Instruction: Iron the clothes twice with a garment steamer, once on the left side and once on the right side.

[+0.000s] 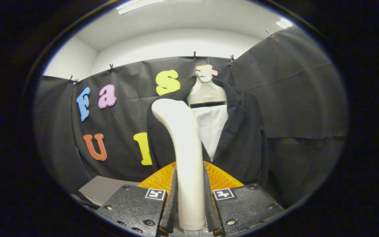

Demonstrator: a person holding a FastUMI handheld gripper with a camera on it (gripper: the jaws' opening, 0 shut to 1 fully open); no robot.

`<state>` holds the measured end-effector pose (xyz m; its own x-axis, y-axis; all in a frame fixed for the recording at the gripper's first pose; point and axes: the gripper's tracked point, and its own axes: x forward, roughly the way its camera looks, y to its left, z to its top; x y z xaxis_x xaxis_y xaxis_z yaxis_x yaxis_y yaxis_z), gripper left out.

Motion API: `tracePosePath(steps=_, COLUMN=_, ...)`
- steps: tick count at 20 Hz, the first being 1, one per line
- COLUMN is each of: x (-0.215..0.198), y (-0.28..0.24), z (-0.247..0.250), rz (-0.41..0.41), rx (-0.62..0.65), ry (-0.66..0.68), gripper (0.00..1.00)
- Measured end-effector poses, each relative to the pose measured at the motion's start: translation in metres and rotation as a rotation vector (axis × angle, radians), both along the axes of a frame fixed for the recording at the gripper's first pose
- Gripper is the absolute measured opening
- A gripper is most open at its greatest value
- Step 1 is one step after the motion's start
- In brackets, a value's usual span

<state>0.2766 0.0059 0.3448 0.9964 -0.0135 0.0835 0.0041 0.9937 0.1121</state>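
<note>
Plainly, the gripper [189, 200] was clamped on the cream-white plastic handle of the garment steamer [184, 154], with both fingers [173, 200] pressing against the handle's sides, one on each flank. The handle stood upright between them and rose well above the fingertips, curving over at its top toward the left into a rounded head. Its lower end sat down between the finger bases, where a greyish collar showed at the very bottom.

Just behind the fingers and the handle lay a ribbed orange dome-shaped object [220, 179], its ridges fanning out on either side of the handle; what it belonged to could not be told.

Beyond the steamer hung the clothes: a black suit jacket [242, 138] with open lapels, draped on a pale beige plastic hanger form [206, 93] with a dark band across its lower edge. A white shirt front [213, 126] showed in the V between the lapels. The steamer's head stood in front of the jacket's left lapel as seen along the fingers, hiding part of it; whether head and cloth touched could not be told.

A grey flat surface [102, 187] lay low to the left of the gripper. Black cloth [294, 92] walled the booth behind the jacket, pinned along its top edge with small clips, and a white ceiling with a light strip [133, 6] ran above it.
</note>
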Motion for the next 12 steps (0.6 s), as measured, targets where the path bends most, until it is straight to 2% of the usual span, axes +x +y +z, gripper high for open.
tracePosePath(steps=7, x=0.046, y=0.009, z=-0.016, rz=0.006, rx=-0.034, ry=0.043, gripper=0.4)
tracePosePath(steps=12, x=0.048, y=0.001, z=-0.035, rz=-0.012, rx=-0.045, ry=0.07, gripper=0.4)
